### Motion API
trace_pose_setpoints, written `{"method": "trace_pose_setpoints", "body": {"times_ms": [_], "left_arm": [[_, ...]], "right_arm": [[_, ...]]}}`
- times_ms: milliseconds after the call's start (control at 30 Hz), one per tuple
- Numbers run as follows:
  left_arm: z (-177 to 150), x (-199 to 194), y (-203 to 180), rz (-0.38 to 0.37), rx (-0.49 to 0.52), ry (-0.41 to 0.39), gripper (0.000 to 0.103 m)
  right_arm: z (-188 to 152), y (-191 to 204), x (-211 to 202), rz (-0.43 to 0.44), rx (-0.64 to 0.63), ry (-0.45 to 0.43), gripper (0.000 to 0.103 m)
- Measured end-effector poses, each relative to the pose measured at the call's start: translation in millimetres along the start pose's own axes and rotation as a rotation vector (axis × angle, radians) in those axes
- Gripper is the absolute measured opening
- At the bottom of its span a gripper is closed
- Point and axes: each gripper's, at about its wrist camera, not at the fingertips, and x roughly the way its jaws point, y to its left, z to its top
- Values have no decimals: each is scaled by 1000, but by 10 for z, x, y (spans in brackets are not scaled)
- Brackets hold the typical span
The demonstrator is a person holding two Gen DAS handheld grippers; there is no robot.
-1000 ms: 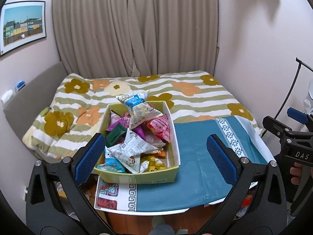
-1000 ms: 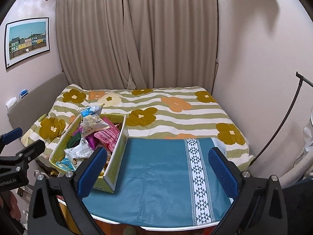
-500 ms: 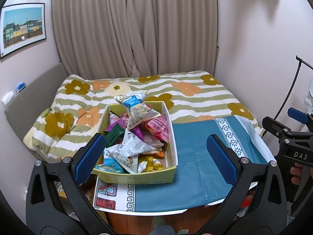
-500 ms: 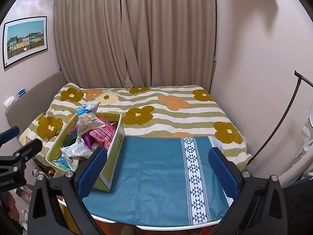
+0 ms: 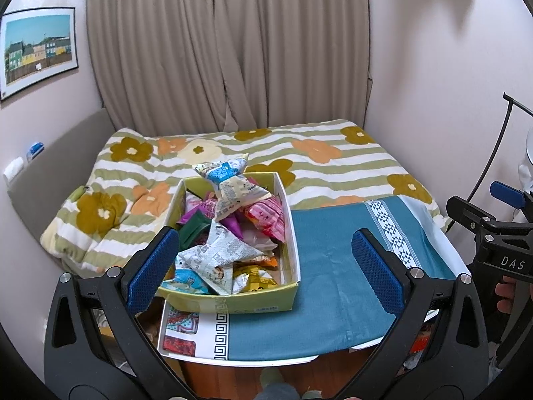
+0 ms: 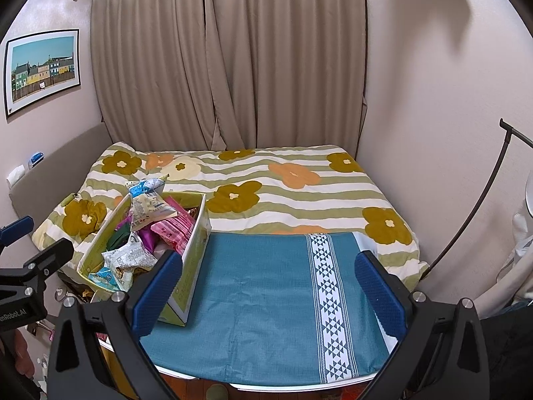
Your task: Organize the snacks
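A yellow-green cardboard box point(image 5: 233, 301) stands on the left part of a small table covered with a teal cloth point(image 5: 333, 286). It is heaped with several snack packets: a blue-and-white one point(image 5: 230, 180) on top, a pink one point(image 5: 268, 216), a newspaper-print one point(image 5: 220, 253). My left gripper point(image 5: 263, 263) is open and empty, above the table's near edge, in front of the box. My right gripper point(image 6: 266, 286) is open and empty over the cloth point(image 6: 266, 293), with the box point(image 6: 190, 266) at its left.
A bed with a striped flower quilt point(image 5: 299, 166) lies behind the table, with curtains point(image 5: 226, 50) beyond. A black stand pole point(image 6: 473, 206) leans at the right wall. A grey headboard point(image 5: 60, 153) runs along the left wall.
Both grippers have drifted slightly; the view has shifted a little to the right. Both stay open and empty. The box and snacks have not moved.
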Motion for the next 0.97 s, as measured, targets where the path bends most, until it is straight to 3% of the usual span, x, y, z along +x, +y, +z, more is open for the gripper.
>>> {"method": "trace_pose_setpoints", "body": {"times_ms": [967], "left_arm": [[12, -35, 2, 33, -6, -14, 103]], "right_arm": [[9, -8, -6, 2, 4, -1, 103]]}}
